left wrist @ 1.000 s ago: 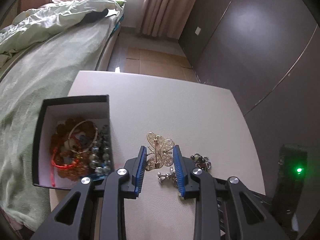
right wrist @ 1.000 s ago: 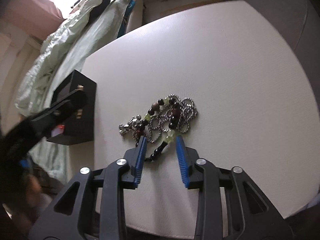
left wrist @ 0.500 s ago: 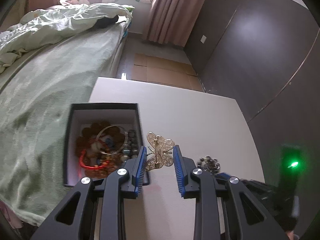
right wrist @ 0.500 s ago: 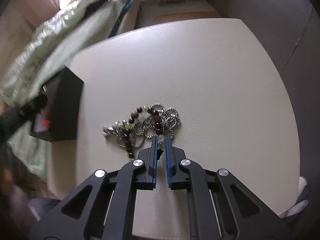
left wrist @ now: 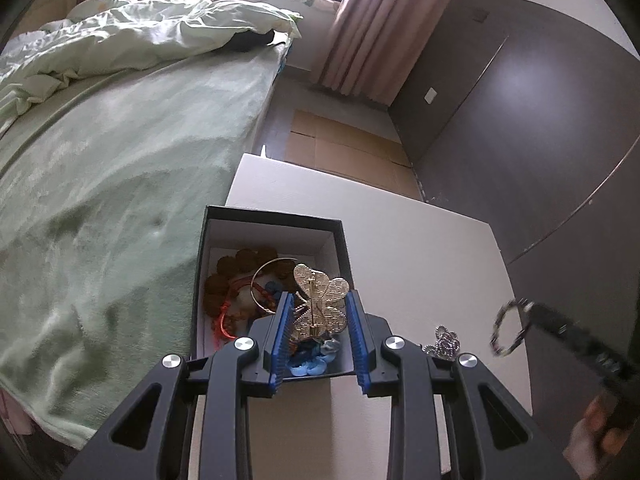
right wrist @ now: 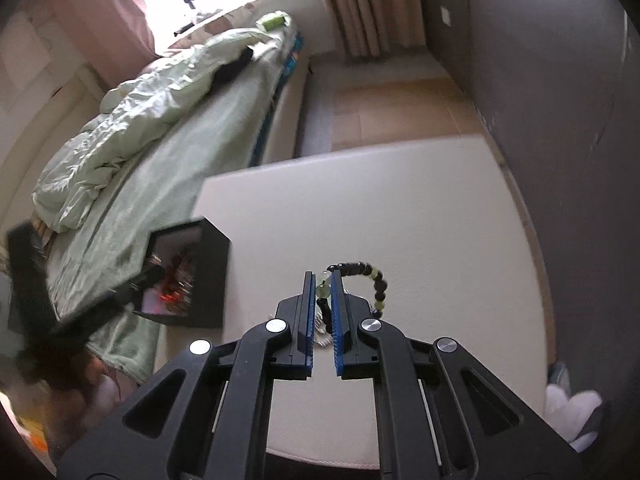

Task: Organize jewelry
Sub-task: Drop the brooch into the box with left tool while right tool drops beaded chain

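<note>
My left gripper [left wrist: 318,304] is shut on a gold butterfly brooch [left wrist: 320,304] and holds it above the open black jewelry box [left wrist: 272,216], which holds several bracelets and beads. My right gripper [right wrist: 322,280] is shut on a dark and pale-green bead bracelet [right wrist: 374,276], lifted off the white table [right wrist: 400,208]. The bracelet [left wrist: 506,330] also shows in the left wrist view, hanging from the right gripper's fingers [left wrist: 560,326]. A silver chain [left wrist: 446,340] lies on the table beside the box. The box shows at the left in the right wrist view [right wrist: 212,272].
A bed with a green blanket [left wrist: 100,184] runs along the table's left side. A dark wall [left wrist: 540,120] stands to the right. Cardboard [left wrist: 344,148] lies on the floor beyond the table.
My left gripper carried the brooch left, over the box. My right gripper closed on the bead bracelet and lifted it off the table, leaving the chain behind.
</note>
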A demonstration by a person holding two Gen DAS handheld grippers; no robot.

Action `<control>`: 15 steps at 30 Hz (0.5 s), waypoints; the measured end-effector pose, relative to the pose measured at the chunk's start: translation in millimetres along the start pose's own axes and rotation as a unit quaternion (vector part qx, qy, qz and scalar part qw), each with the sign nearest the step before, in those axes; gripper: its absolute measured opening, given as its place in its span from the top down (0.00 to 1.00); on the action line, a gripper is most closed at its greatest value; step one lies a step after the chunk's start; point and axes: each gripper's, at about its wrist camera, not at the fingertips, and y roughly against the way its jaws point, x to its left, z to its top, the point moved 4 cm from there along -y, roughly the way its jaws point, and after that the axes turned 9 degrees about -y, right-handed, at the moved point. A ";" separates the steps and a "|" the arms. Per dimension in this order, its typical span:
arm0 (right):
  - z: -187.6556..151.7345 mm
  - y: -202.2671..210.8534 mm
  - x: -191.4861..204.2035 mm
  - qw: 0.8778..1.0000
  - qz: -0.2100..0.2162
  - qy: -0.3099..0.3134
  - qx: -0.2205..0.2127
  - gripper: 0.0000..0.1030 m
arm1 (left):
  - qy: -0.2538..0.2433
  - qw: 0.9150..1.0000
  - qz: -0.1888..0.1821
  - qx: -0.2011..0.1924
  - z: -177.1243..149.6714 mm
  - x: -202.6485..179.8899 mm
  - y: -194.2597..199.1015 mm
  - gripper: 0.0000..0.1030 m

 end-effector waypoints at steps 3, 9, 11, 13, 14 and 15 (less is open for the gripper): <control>10.6 8.1 12.7 1.000 0.000 0.013 -0.011 0.92 | 0.004 1.000 -0.001 0.010 -0.9 3.4 -4.9 0.75; 19.1 9.6 34.3 0.999 0.011 0.025 -0.015 0.92 | 0.030 0.999 -0.002 -0.010 2.8 17.1 3.7 0.46; 19.2 8.2 43.4 0.999 0.015 0.031 -0.015 0.92 | 0.031 0.999 -0.002 -0.019 4.0 20.3 9.6 0.44; 19.2 6.9 53.4 0.999 0.023 0.036 -0.012 0.92 | 0.034 0.999 -0.004 -0.023 4.2 23.7 13.3 0.44; 18.6 6.6 58.6 0.999 0.027 0.040 -0.011 0.92 | 0.037 0.999 -0.003 -0.024 4.0 26.7 15.1 0.44; 18.4 6.8 62.8 0.999 0.030 0.043 -0.010 0.92 | 0.039 0.999 -0.003 -0.025 4.3 28.6 16.5 0.44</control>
